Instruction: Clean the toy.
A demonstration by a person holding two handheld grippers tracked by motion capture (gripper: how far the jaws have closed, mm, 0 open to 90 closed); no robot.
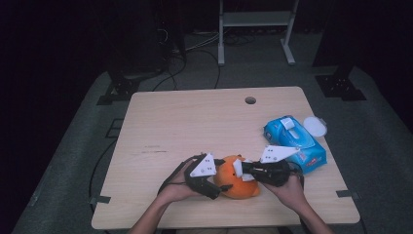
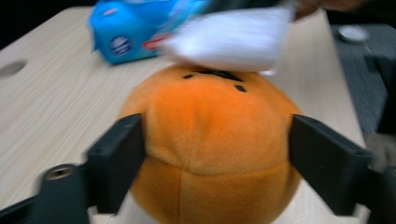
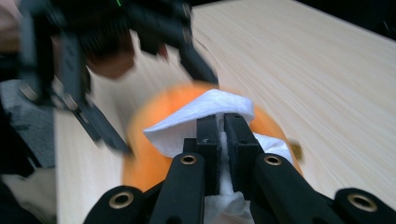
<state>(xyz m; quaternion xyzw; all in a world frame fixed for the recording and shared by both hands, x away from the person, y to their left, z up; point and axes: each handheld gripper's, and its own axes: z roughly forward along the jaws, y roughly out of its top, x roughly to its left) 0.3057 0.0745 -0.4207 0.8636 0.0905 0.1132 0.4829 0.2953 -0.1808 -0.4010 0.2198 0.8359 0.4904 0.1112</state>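
On the left side, my left gripper (image 1: 220, 186) holds the orange toy (image 1: 237, 184). Its jaws are spread wide, one on each side of the toy, and they press against the soft sides. In the left gripper view the toy (image 2: 212, 149) sits between the two black jaws, and small black marks are on its top. The toy rests on the table (image 1: 195, 122), near the front edge, a little right of the middle.

My left hand (image 1: 178, 187) comes from the bottom and grips the tool from the left of the toy.

In the middle, a white wipe (image 1: 238, 168) lies on top of the toy. In the left gripper view the wipe (image 2: 231, 39) is blurred and covers the far top part of the toy.

On the right, my right gripper (image 1: 245, 170) pinches this wipe. In the right gripper view its jaws are pressed together with the wipe (image 3: 205, 119) folded between them, and the toy (image 3: 154, 154) is just under it. My right hand (image 1: 292, 187) holds the tool at the right of the toy.

Further right and behind, a blue pack (image 1: 294, 141) lies on the table, near the right edge. A round white lid (image 1: 315, 126) is just beside it.
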